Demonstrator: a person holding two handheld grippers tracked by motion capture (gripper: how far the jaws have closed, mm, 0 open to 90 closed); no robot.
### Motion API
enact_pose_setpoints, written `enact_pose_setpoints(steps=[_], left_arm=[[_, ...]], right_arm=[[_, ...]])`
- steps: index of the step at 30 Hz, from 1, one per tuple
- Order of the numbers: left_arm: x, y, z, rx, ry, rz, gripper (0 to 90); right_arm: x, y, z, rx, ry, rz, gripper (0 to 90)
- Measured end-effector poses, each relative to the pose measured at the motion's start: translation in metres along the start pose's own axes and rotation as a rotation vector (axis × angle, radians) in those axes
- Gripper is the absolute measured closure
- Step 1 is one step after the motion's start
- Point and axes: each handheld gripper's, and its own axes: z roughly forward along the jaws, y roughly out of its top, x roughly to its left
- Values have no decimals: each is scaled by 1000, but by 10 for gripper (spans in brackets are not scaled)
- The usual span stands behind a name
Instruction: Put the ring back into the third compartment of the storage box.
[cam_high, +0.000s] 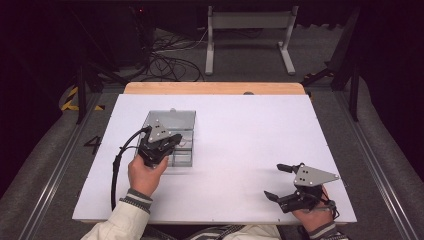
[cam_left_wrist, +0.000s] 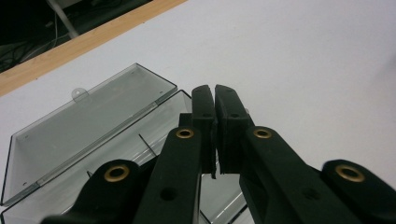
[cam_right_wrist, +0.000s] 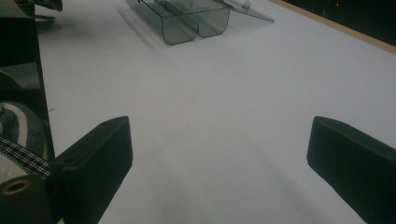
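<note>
A clear plastic compartment box (cam_high: 176, 125) lies on the left half of the white board with its lid folded open toward the far side. My left gripper (cam_high: 176, 142) hovers over the box's near compartments with its jaws shut. In the left gripper view, the gripper (cam_left_wrist: 215, 95) has its pads pressed together above the box (cam_left_wrist: 88, 126), and I see nothing between them. My right gripper (cam_high: 276, 182) rests near the front right of the board with its jaws wide open and empty. The right gripper view has that gripper (cam_right_wrist: 219, 154) over bare board, with the box (cam_right_wrist: 187, 21) far ahead.
The white board (cam_high: 250, 130) lies on a wooden table whose far edge (cam_high: 215, 88) shows behind it. A metal stand (cam_high: 248, 30) and loose cables (cam_high: 170, 62) sit on the floor beyond. Board space stretches between the box and my right gripper.
</note>
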Motion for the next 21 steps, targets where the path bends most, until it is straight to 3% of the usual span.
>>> enact_pose_setpoints(steps=[15,21], left_arm=[[13,-1,17,5,40,-45,875],[15,-1,22,12,34,-61,875]], right_arm=[[0,0,0,1,0,-3,75],[0,0,0,1,1,-1,75]])
